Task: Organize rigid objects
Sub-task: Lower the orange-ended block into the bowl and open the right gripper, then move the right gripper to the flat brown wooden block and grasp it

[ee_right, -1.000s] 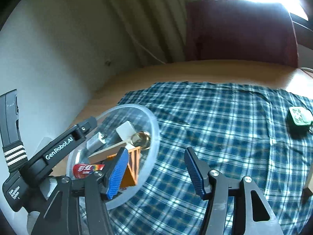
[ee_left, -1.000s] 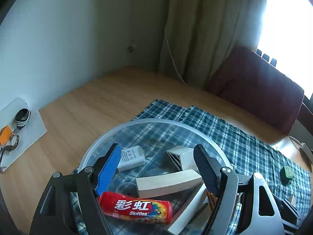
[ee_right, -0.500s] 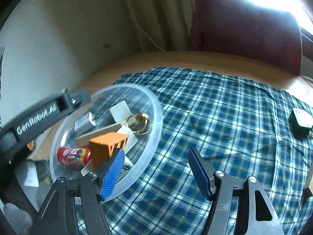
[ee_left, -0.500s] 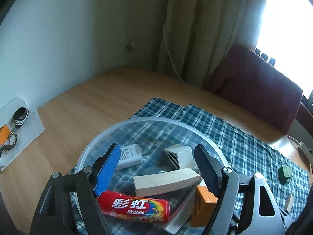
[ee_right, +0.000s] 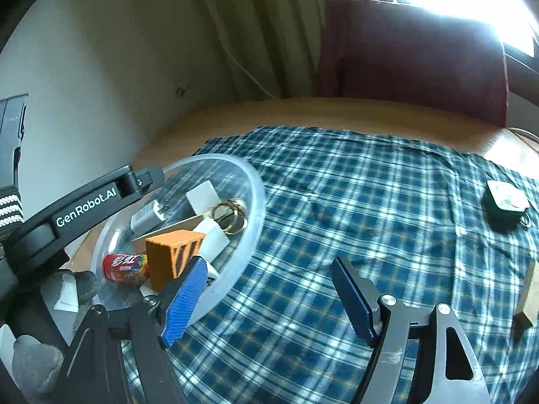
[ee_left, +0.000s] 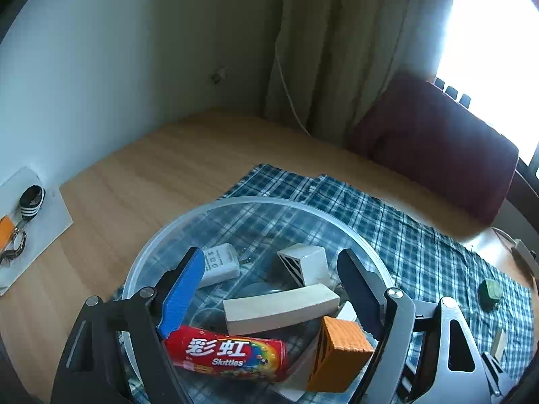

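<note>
Orange block (ee_left: 340, 353) had dropped from right gripper (ee_right: 269, 298) into clear bowl (ee_left: 303, 205), beside Skittles tube (ee_left: 225, 357). Both tongs, left gripper (ee_left: 273, 282) included, stood released.

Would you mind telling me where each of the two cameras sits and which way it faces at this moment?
Left wrist: sits on the left gripper, looking down and forward into the clear bowl with the Skittles tube; only its own open fingers show.
Right wrist: sits on the right gripper, looking over the plaid cloth toward the chair; its open fingers, the left gripper's arm and a gloved hand show.
Shared: the bowl, the orange block, cloth and chair.
</note>
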`<action>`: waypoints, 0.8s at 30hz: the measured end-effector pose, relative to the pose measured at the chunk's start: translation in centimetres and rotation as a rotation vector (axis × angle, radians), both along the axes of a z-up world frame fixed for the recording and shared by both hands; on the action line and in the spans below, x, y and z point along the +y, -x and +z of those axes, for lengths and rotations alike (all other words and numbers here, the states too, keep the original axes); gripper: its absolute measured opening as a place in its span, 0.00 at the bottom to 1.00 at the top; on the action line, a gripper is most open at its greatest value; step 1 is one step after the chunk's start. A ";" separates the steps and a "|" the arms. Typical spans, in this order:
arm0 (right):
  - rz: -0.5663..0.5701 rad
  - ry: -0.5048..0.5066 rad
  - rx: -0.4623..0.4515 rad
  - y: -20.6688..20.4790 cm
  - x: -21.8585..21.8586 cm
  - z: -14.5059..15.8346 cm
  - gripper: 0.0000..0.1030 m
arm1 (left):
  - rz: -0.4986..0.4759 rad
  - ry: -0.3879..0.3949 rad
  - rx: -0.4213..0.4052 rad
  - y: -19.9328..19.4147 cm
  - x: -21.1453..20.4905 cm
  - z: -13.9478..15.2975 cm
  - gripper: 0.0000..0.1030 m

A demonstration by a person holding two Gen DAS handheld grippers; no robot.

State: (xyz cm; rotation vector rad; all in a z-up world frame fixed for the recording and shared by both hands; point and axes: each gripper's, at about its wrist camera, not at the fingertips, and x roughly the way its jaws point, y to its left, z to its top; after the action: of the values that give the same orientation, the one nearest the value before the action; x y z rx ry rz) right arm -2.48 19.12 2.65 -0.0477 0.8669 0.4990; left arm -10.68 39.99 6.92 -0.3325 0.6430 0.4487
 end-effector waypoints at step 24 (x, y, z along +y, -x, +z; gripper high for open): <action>-0.154 -0.073 0.038 0.0 -10.2 1.1 0.86 | -0.041 -0.023 0.040 -1.0 -1.1 -0.9 0.85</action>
State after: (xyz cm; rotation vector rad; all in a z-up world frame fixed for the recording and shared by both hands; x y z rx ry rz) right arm -2.52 8.90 3.73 0.0951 0.8812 0.3881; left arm -9.68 38.90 5.98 -0.2892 0.6816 0.4241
